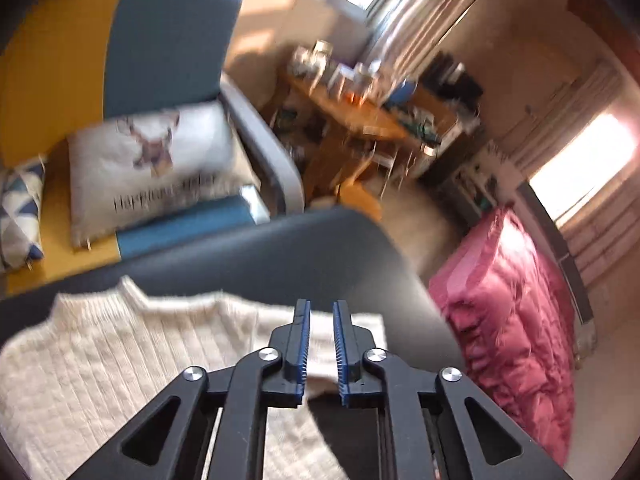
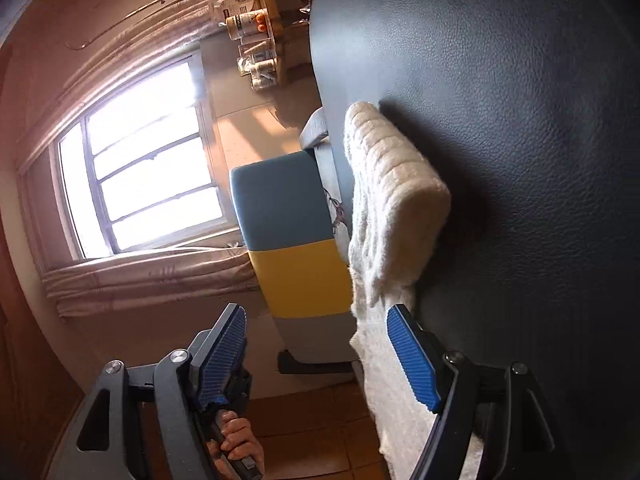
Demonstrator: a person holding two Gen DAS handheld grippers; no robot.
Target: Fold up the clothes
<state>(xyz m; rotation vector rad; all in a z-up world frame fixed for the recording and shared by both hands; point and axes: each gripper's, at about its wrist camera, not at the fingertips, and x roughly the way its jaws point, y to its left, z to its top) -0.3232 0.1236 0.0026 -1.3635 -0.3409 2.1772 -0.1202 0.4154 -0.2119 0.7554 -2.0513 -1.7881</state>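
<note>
The left gripper [image 1: 321, 308] is hovering over a cream knitted sweater [image 1: 120, 360] that is lying on a dark leather-textured table [image 1: 280, 248]. Its two blue-padded fingers [image 1: 301, 344] are standing a narrow gap apart, nothing between them, with the sweater spreading out below and to the gripper's left and its collar pointing ahead. Beyond the table's far edge a blue and yellow sofa [image 1: 168, 40] is carrying a white deer-print cushion [image 1: 152, 160], and off to the gripper's right a pink quilted blanket [image 1: 508, 320] is lying beside the table.

The right gripper [image 2: 316, 356] is tilted on its side, its jaws spread wide and holding nothing. The sweater's ribbed cuff [image 2: 392, 184] is resting ahead of it on the table [image 2: 520, 120], and the knit fabric is running back toward the finger [image 2: 412, 356] nearest the table, passing just beside its pad; whether they are touching cannot be told. A hand [image 2: 240, 444] is gripping a handle behind the other finger, with a bright window [image 2: 148, 160] beyond.
</note>
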